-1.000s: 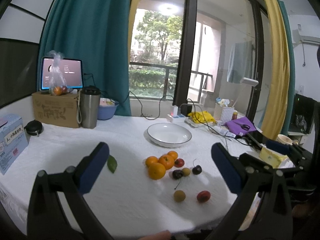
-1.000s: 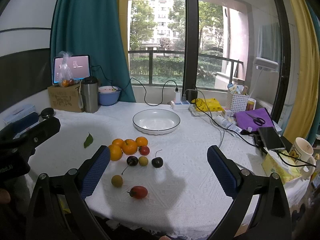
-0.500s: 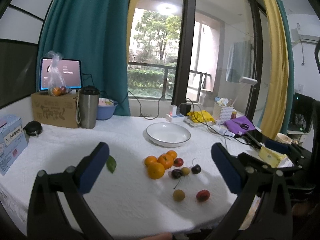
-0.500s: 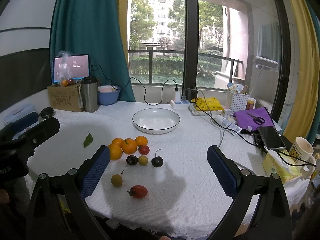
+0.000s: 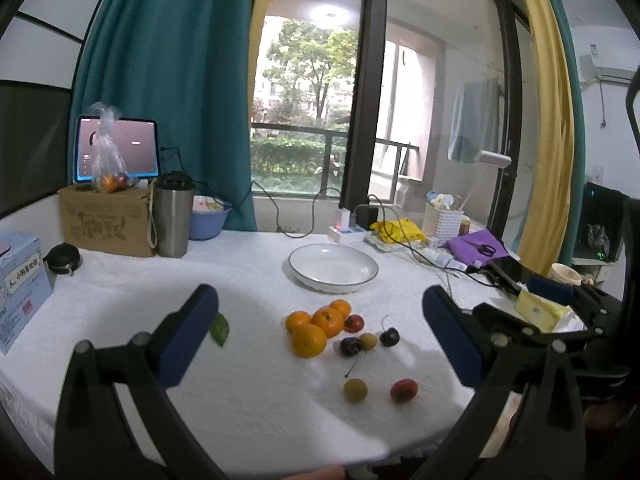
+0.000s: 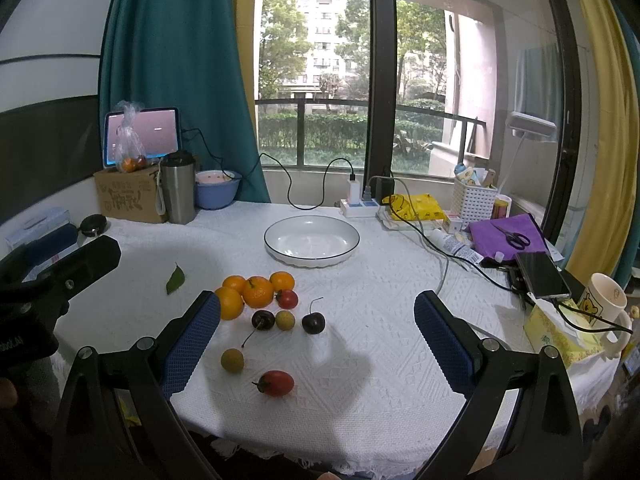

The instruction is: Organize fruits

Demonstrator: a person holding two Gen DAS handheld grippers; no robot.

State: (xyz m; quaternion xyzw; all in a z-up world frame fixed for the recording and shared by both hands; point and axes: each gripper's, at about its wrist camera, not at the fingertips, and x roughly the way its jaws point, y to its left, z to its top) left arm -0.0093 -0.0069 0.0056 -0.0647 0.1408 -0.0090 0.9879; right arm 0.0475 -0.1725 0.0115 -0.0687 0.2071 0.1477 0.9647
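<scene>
Right gripper (image 6: 316,328) gapes above loose fruits (image 6: 260,308) near white plate (image 6: 311,257).

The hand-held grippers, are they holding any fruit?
No. The left hand-held gripper and right hand-held gripper are both open and hold nothing; the fruits lie on the table.

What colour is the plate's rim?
Dark, thin line round the round white plate; right wrist view shows it best.

A white-clothed bench (image 6: 380,312) carries a plate (image 6: 311,254) at centre-far, four oranges (image 6: 256,291) clustered nearer, cherries (image 6: 313,323) and small fruits beside them, a leaf (image 6: 175,279) left, a cardboard box (image 6: 127,194) far left.
</scene>
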